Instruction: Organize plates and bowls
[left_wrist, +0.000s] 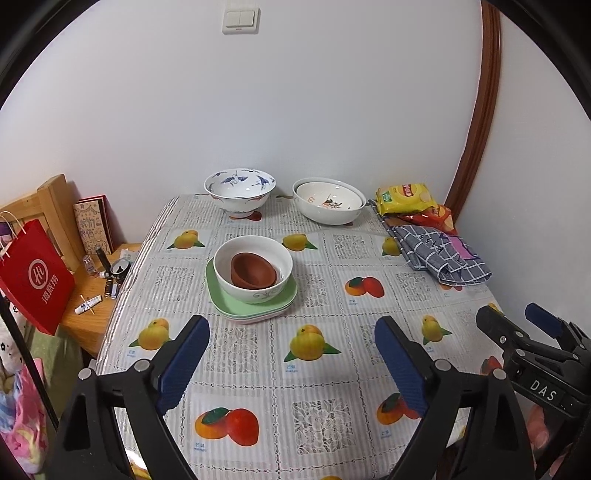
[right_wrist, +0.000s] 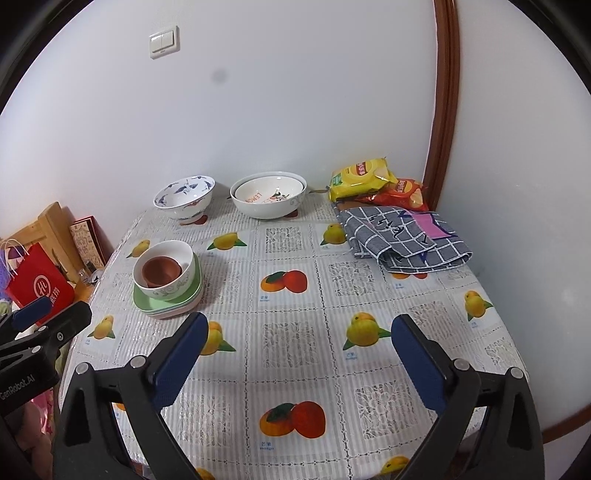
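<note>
A small brown bowl (left_wrist: 254, 271) sits inside a white bowl (left_wrist: 253, 281), which rests on a short stack of green and pink square plates (left_wrist: 225, 300) at mid table. The same stack shows in the right wrist view (right_wrist: 168, 275). A blue-and-white footed bowl (left_wrist: 240, 195) and a wide white bowl with a smaller dish inside (left_wrist: 328, 202) stand at the far edge by the wall. My left gripper (left_wrist: 291, 362) is open and empty, hovering above the near table. My right gripper (right_wrist: 297, 365) is open and empty too, to the right of the left one.
The table has a fruit-print cloth (left_wrist: 317, 373). A folded checked cloth (left_wrist: 439, 254) and snack bags (left_wrist: 406, 197) lie at the back right. A wooden side table (left_wrist: 92, 306) with small items and a red paper bag (left_wrist: 35, 277) stand left of the table.
</note>
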